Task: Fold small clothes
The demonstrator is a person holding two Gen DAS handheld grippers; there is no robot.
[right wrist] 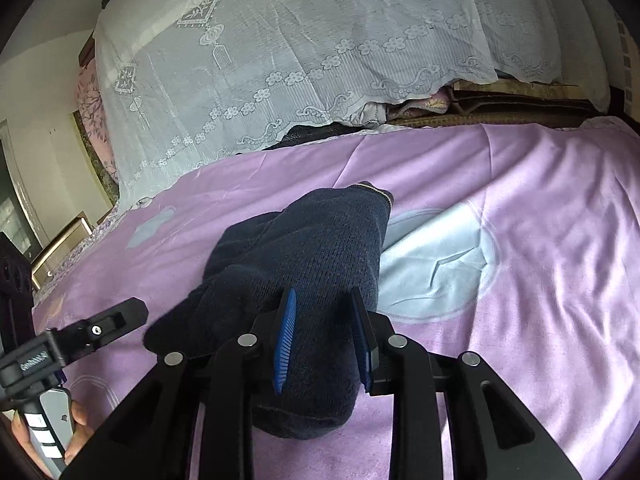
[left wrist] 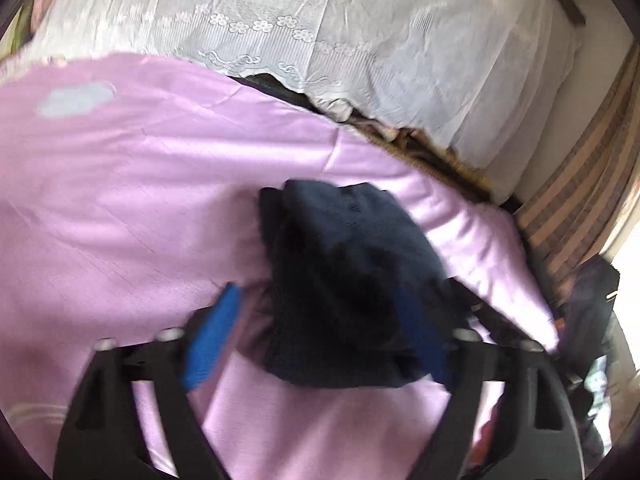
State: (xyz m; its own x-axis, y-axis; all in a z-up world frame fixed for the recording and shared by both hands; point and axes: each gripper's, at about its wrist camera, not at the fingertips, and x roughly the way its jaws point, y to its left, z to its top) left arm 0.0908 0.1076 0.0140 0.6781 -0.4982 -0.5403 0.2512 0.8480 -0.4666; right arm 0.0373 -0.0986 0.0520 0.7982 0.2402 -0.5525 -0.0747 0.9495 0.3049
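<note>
A dark navy knitted garment [right wrist: 304,280] lies bunched on the pink bedsheet [right wrist: 520,280]; it also shows in the left wrist view [left wrist: 348,280]. My right gripper [right wrist: 324,300] has its blue pads closed in on a thick fold of the garment, which fills the gap between them. My left gripper [left wrist: 320,312] is wide open, its blue pads [left wrist: 216,336] on either side of the garment, the right one partly hidden under the cloth. The left gripper also shows at the left edge of the right wrist view [right wrist: 100,328]. The left view is blurred.
A white lace cover [right wrist: 300,60] drapes over bedding at the back of the bed. Folded blankets [right wrist: 480,100] lie under its edge. A striped surface [left wrist: 580,200] and dark clothes [left wrist: 588,300] sit at the right. A light blue patch [right wrist: 436,264] is printed on the sheet.
</note>
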